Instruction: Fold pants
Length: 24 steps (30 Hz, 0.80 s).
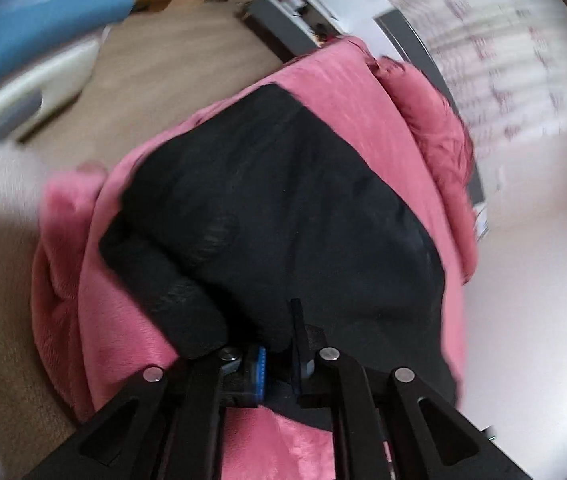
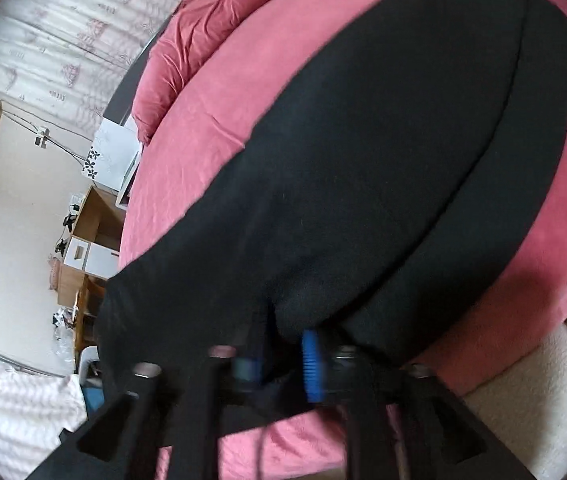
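Observation:
Black pants (image 1: 283, 208) lie on a pink bed cover (image 1: 343, 80). My left gripper (image 1: 279, 360) is shut on a bunched edge of the pants, which rise over the jaws. In the right wrist view the pants (image 2: 363, 160) stretch away across the pink cover (image 2: 219, 92) as two overlapping layers. My right gripper (image 2: 279, 360) is shut on the near edge of the pants, with cloth pinched between the blue pads (image 2: 310, 364). Both views are blurred by motion.
A crumpled pink duvet (image 2: 203, 20) lies at the far end of the bed. Patterned curtains (image 2: 63, 20), a wooden shelf unit (image 2: 91, 224) and a beige floor (image 1: 163, 60) surround the bed. A blue and white object (image 1: 35, 28) stands on the floor.

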### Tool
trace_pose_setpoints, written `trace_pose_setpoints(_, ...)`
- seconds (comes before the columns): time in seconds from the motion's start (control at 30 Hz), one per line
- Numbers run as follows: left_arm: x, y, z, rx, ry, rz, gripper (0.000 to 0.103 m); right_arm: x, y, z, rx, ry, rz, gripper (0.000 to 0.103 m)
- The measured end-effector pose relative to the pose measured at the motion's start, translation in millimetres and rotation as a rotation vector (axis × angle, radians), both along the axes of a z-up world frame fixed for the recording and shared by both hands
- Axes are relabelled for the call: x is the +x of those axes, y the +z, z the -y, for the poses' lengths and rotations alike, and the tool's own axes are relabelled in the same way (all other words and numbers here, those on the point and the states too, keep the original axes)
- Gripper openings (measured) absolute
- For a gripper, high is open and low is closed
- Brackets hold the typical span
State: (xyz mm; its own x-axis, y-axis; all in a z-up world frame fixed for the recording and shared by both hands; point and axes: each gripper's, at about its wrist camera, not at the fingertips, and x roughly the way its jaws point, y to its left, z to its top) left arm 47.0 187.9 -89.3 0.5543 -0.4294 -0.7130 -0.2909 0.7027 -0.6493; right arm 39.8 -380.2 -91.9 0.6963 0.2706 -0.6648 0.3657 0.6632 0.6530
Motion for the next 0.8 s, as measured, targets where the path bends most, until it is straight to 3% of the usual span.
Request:
trace_pose_setpoints(0.03,-5,5,0,0.026,-0.006,0.004,0.013,1,3,-1,0.001,0.005,0.023,0.062)
trace_pose_setpoints(0.1,-16,14,-1,0.062,0.006,0.037,0.015,1,3,-4,0.003,0.009,0.022,0.064)
trace_pose_setpoints(0.23,-36,43,0,0.136,0.057,0.158,0.017,7,-1,-5,0.011,0.001,0.011,0.064)
trace_pose_setpoints(0.37,-29,61,13,0.187,0.003,0.223,0.024,1,-7,-1,0.055,-0.029,0.034,0.064)
trace_pose_setpoints(0.5,-8,35,31,0.068,-0.09,0.125,0.026,-2,-6,-3,0.033,-0.004,0.044,0.058)
trace_pose_setpoints(0.63,0,5,47,-0.027,-0.154,-0.015,0.026,3,-11,-4,0.045,0.013,0.038,0.029)
trace_pose_setpoints(0.8,11,6,59,0.001,-0.162,-0.012,0.027,6,-14,-5,0.065,0.024,0.044,0.023)
